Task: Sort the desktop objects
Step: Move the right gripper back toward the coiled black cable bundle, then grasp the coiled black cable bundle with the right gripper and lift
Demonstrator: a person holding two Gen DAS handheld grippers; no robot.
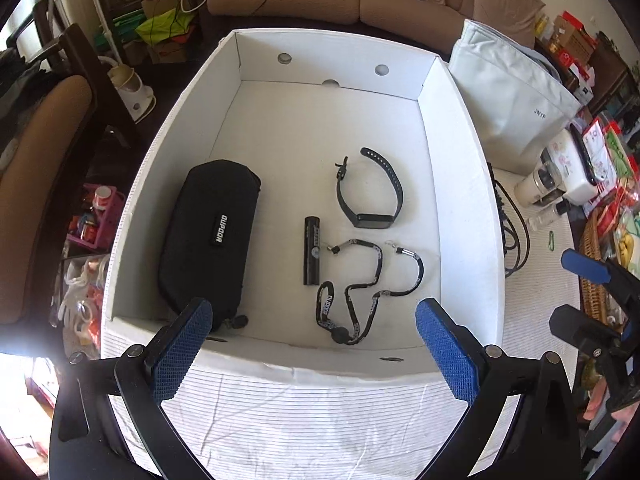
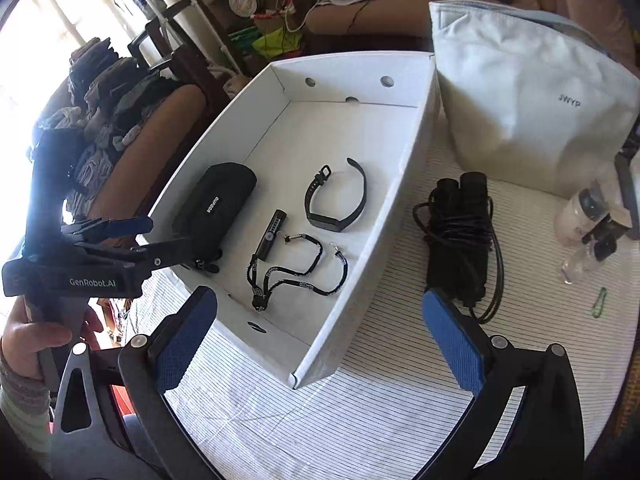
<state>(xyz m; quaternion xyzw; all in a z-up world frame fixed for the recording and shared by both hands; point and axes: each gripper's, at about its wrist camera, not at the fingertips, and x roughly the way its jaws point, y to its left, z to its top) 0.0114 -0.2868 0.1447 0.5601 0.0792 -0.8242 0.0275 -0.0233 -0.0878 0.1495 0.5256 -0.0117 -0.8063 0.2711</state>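
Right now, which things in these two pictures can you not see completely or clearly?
- Black case: near end hidden behind a left gripper finger, left wrist view.
- Small flashlight: print too small to read, right wrist view.
- Cable bundle: near end hidden behind a right gripper finger.
- Bottles: blurred near the right edge.
- White bag: contents hidden by its fabric.

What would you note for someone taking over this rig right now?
Left gripper: open, empty, above the box's near wall.
Right gripper: open, empty, over the box's near corner.
In the white box: black case, small black cylinder, wristband, lanyard.
Left out on the striped cloth: black jump rope, green clip. The bottles may not belong.
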